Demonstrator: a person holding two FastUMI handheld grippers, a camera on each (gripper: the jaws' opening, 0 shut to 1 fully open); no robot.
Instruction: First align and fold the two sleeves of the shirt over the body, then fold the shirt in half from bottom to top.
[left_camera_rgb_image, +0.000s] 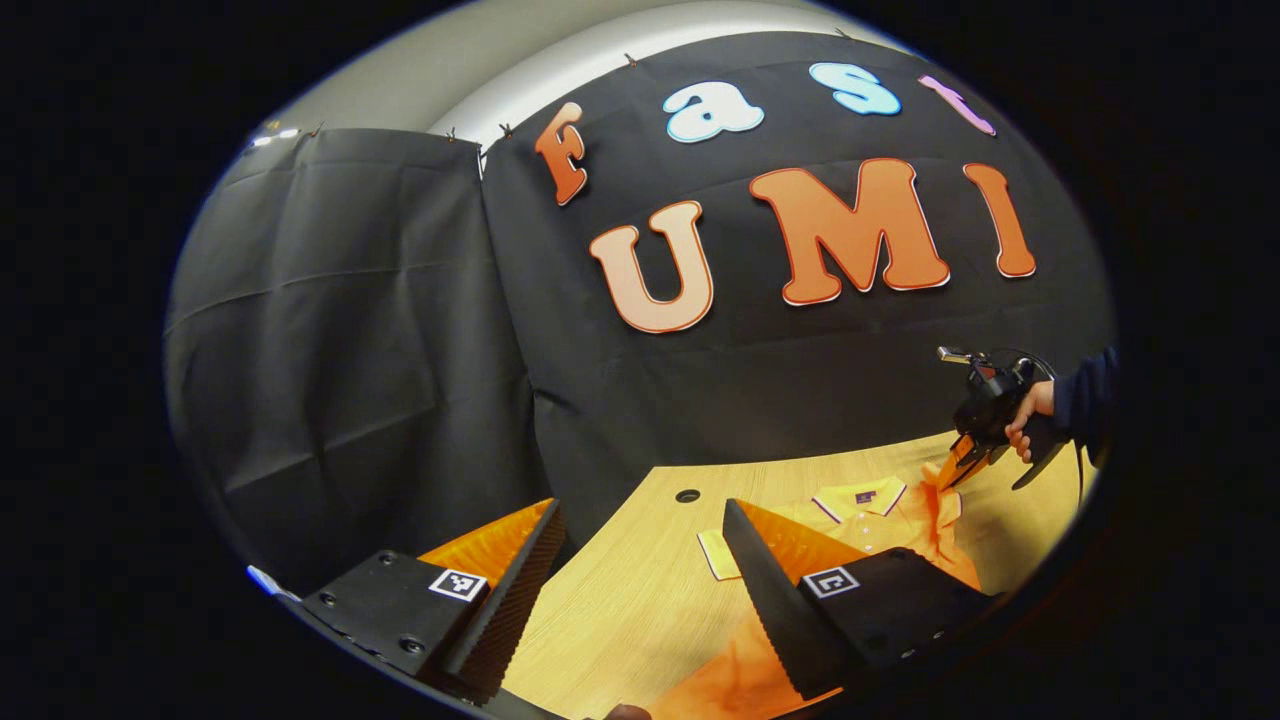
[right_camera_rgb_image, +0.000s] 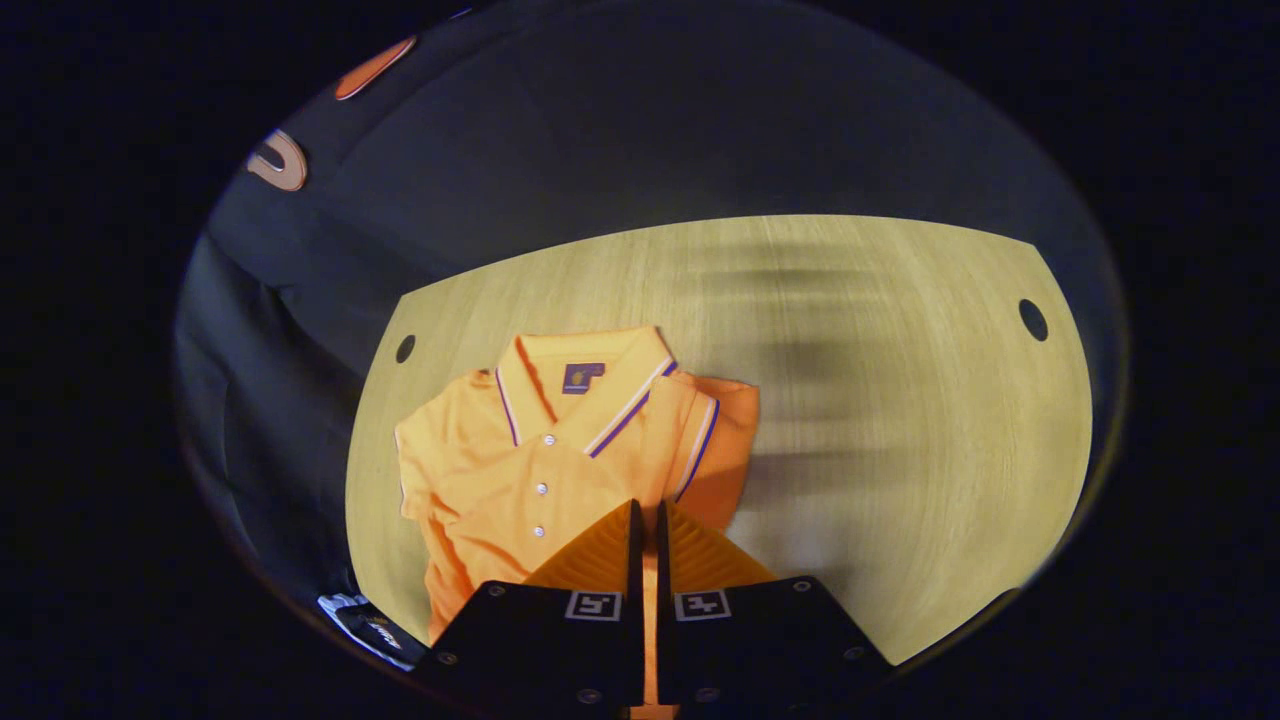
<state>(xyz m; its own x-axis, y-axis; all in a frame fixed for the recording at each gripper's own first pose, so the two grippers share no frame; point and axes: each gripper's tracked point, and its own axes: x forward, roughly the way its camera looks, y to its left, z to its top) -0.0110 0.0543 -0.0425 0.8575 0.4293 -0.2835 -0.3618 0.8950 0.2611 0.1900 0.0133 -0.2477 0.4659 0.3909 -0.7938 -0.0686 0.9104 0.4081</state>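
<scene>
We saw the orange polo shirt (right_camera_rgb_image: 540, 470) lying on the wooden tabletop (right_camera_rgb_image: 900, 450), collar (right_camera_rgb_image: 585, 385) toward the far edge, nearer the far left corner hole (right_camera_rgb_image: 405, 348) than the far right corner hole (right_camera_rgb_image: 1033, 320). Its right sleeve (right_camera_rgb_image: 715, 450) lay folded inward over the body. The right hand-held gripper (right_camera_rgb_image: 645, 530) had its fingers pressed nearly together, pinching a thin strip of orange fabric; in the left gripper view it (left_camera_rgb_image: 962, 462), held by a hand (left_camera_rgb_image: 1030, 410), lifted shirt cloth above the tabletop. The left hand-held gripper (left_camera_rgb_image: 640, 560) was spread wide above the near edge, gripping nothing.
</scene>
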